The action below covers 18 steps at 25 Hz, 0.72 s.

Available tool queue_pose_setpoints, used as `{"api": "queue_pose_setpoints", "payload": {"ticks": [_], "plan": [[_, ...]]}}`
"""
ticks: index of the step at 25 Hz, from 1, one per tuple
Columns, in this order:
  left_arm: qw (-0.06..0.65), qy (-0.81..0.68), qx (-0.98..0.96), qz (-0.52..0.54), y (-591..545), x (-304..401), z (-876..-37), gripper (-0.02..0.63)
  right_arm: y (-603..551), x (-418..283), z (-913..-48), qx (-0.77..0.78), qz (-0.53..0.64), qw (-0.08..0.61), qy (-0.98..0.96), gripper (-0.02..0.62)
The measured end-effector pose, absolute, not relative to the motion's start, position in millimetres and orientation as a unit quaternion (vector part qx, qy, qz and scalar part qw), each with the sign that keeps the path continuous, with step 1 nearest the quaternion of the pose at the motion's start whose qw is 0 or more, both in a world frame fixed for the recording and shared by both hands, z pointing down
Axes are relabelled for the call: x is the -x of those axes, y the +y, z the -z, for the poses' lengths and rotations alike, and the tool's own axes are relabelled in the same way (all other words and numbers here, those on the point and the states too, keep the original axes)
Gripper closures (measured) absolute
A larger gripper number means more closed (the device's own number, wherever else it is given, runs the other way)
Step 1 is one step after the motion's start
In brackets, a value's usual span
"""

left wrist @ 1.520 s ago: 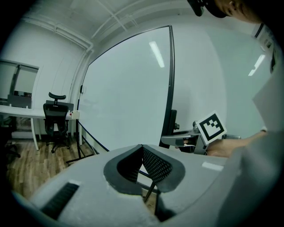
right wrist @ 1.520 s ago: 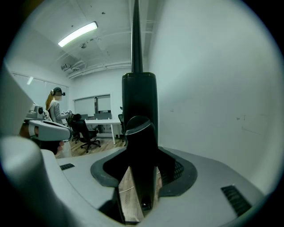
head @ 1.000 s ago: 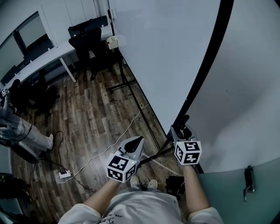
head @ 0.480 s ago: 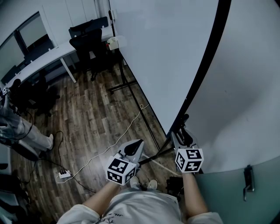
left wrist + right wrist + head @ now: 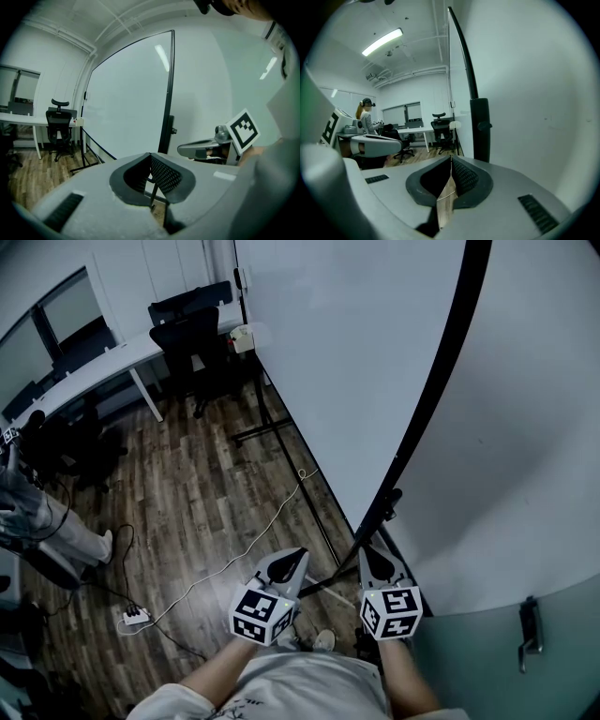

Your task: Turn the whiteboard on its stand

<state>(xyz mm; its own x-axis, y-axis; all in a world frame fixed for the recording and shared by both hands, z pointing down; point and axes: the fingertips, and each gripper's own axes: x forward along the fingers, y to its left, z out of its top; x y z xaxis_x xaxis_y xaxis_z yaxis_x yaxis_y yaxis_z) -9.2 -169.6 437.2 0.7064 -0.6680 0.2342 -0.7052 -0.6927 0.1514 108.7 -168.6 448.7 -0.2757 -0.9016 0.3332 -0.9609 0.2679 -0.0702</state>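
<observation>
Head view: my left gripper point(image 5: 285, 568) and right gripper point(image 5: 376, 561) both have jaws pressed together and empty, the right just closed. Nudging the whiteboard point(image 5: 356, 362) ungripped, I risk slipping off its frame.

The person is holding both grippers side by side, pointing slightly downward, the left gripper point(image 5: 285, 565) seemingly keeping its jaws together at the tips, the right gripper point(image 5: 376, 559) having just been closing its jaws on nothing.
</observation>
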Motion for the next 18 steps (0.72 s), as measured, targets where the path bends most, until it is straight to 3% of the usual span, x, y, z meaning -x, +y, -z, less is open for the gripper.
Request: {"api": "queue_pose_setpoints", "payload": {"ticks": [18], "plan": [[0.128, -0.373, -0.916, -0.075, -156.5, 3.4, -436.9, 0.597, -148.5, -82.0, -440.3, -0.568, -0.131, 0.11, -0.805, 0.589]]}}
